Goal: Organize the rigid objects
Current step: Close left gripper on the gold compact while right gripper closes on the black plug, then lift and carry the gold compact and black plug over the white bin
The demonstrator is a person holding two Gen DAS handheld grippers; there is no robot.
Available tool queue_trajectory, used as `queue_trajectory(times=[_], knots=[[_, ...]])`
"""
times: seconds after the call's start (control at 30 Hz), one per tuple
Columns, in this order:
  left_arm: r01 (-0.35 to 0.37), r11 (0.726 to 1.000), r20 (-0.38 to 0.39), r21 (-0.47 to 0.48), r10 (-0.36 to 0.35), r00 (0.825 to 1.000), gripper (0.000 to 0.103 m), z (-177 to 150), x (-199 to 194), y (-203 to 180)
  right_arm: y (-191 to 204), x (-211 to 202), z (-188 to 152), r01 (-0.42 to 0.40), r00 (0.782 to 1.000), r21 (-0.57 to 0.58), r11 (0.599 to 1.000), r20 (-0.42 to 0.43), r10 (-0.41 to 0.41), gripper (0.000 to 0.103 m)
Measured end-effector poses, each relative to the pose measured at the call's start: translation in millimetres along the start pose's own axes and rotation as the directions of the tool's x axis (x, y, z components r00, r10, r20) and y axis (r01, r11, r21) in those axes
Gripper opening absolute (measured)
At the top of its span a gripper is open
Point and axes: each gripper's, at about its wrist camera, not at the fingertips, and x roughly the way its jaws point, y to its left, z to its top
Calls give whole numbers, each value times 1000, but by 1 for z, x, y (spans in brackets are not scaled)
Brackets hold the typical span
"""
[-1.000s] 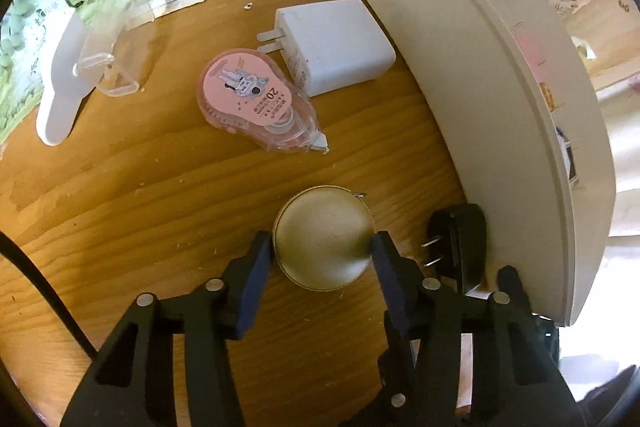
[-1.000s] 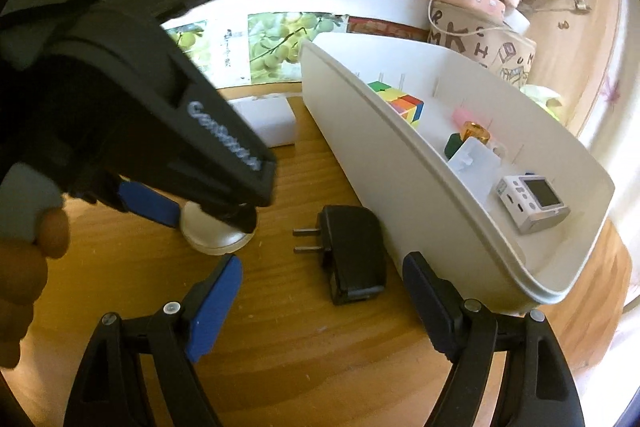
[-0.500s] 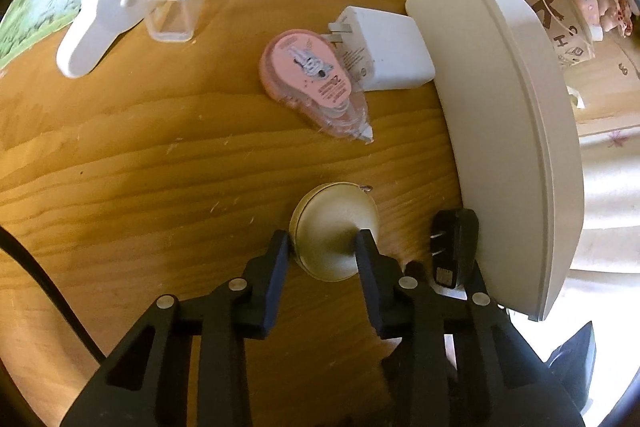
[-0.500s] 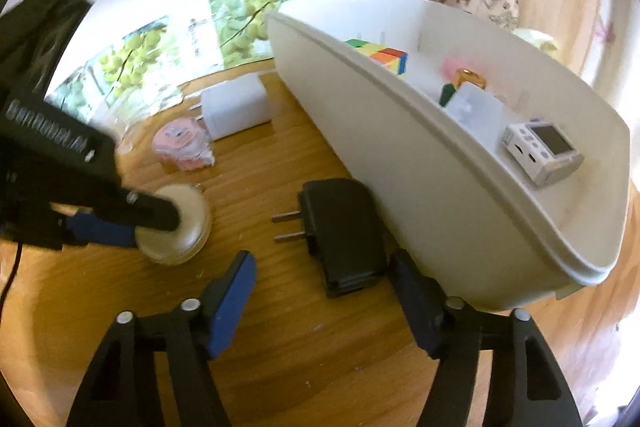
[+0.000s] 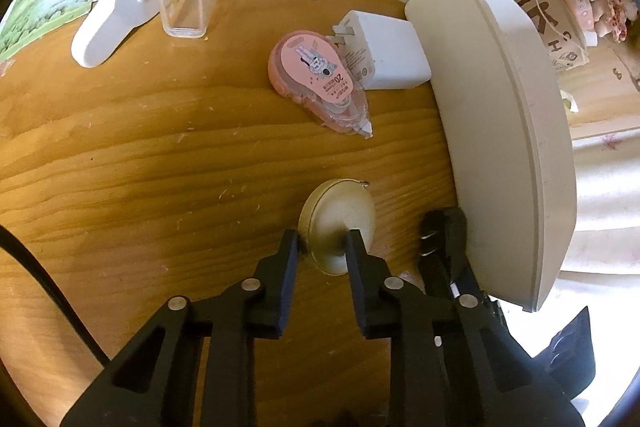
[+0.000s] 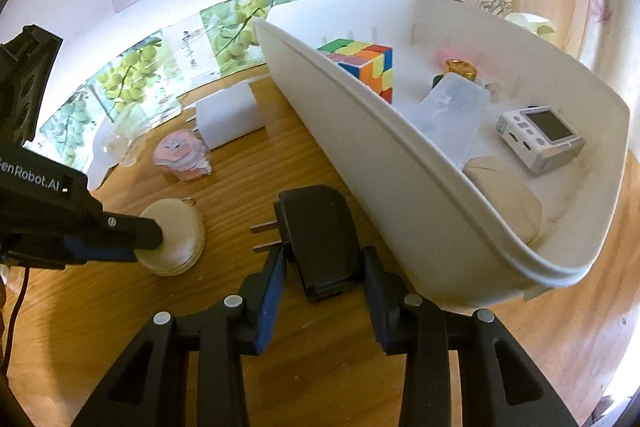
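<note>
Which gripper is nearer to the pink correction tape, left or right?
Left. The left gripper, shut on the round cream case, sits just below the pink correction tape; the closing right gripper straddles the black charger, farther away.

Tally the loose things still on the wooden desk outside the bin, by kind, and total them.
Plug adapters: 2 (white adapter, black adapter)
Correction tape, pink: 1
Round cream case: 1
Clear lid: 1
White handheld device: 1
Total: 6
</note>
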Motion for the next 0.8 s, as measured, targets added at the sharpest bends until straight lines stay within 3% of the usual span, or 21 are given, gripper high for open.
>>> queue_trajectory(times=[0.33, 0.6, 0.8], knots=[[-21, 999, -5, -44, 21, 1000, 29, -10, 3, 0, 3, -28, 3, -99, 995, -75, 992, -17, 98, 35], [-74, 995, -11, -65, 73, 997, 68, -5, 12, -11, -9, -45, 8, -189, 981, -105, 976, -59, 184, 32], [-200, 978, -21, -63, 199, 980, 70, 1, 22, -23, -10, -64, 12, -271, 962, -188, 944, -89, 258, 32]])
